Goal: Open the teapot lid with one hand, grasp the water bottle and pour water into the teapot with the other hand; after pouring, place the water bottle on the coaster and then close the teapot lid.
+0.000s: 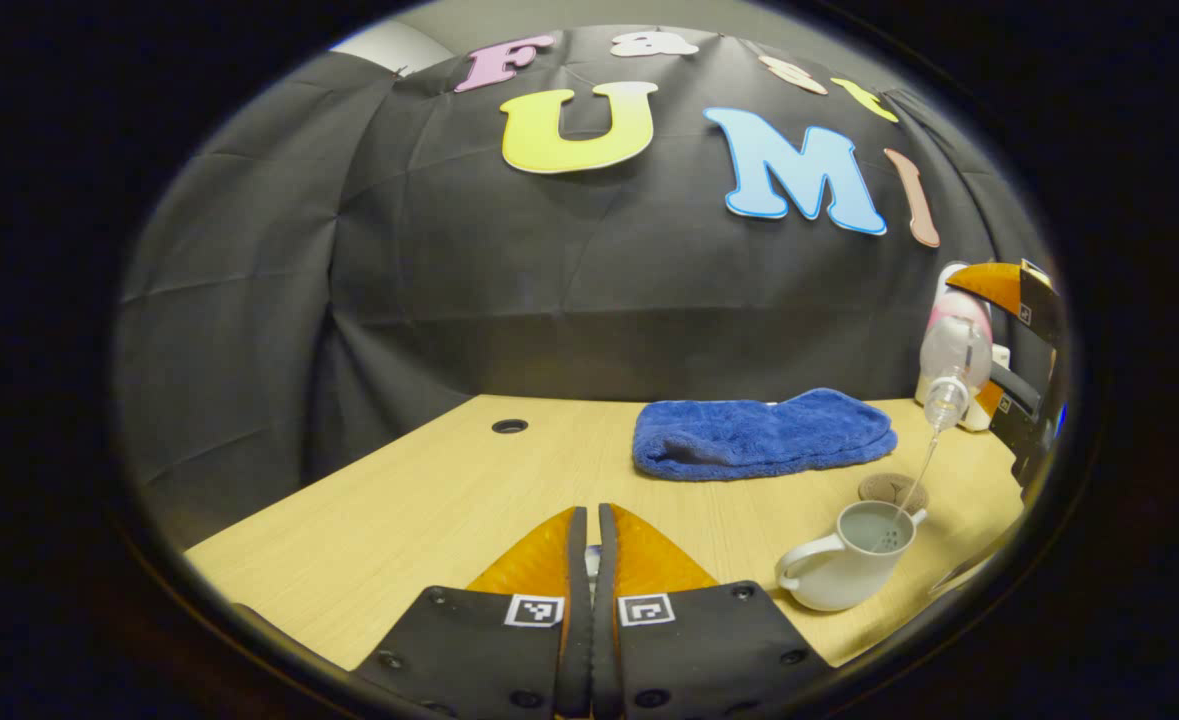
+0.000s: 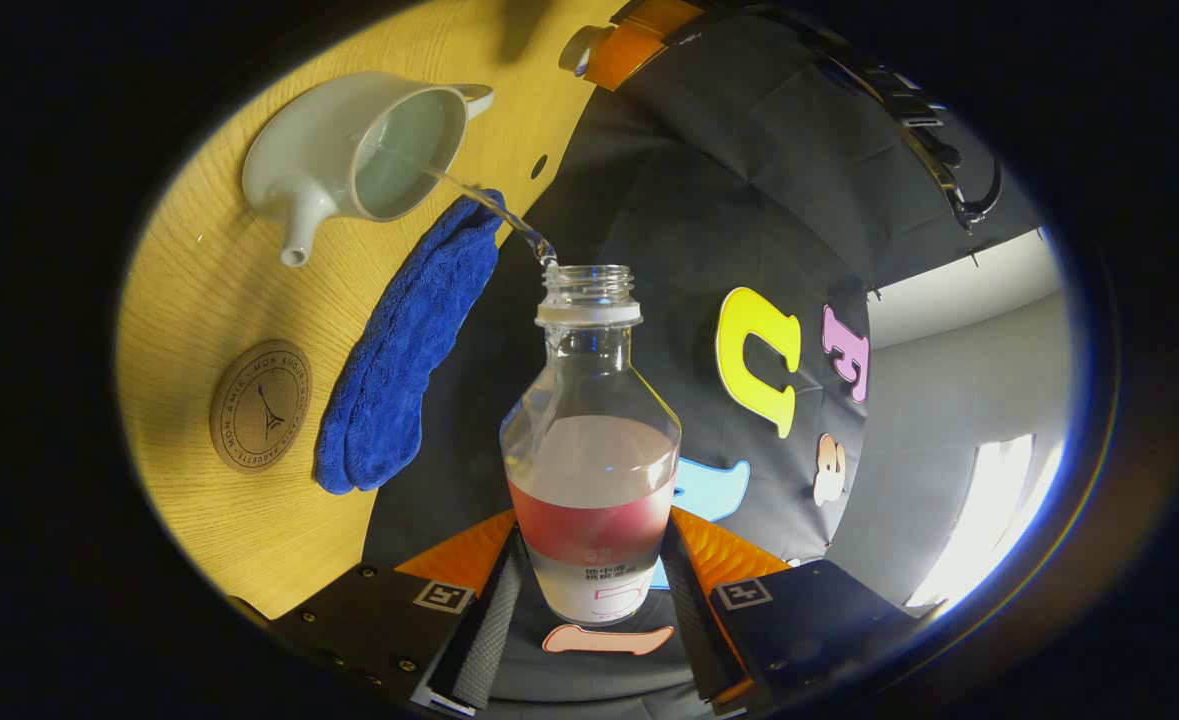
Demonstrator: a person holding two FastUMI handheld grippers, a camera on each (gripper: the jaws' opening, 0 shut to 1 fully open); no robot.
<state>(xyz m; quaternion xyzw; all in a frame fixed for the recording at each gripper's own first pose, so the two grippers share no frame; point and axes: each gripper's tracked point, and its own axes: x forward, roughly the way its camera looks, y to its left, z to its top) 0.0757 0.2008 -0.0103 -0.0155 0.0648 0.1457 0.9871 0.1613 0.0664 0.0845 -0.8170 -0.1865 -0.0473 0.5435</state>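
Observation:
The white teapot [image 1: 839,575] [image 2: 329,150] stands open on the wooden table, partly filled with water. My right gripper [image 2: 591,540] [image 1: 969,345] is shut on the clear water bottle [image 2: 591,470] [image 1: 952,360], which is uncapped and tilted over the pot. A thin stream runs from its mouth into the opening. My left gripper [image 1: 592,515] [image 2: 629,35] hovers over the table left of the teapot, shut on the white teapot lid [image 2: 579,48], of which a sliver [image 1: 592,558] shows between the fingers. The round brown coaster [image 1: 892,490] [image 2: 260,405] lies just behind the teapot.
A folded blue towel [image 1: 764,435] [image 2: 409,340] lies behind the coaster toward the back wall. A cable hole [image 1: 510,426] sits in the table [image 1: 399,520] at the back left. The table's front edge runs close below the teapot.

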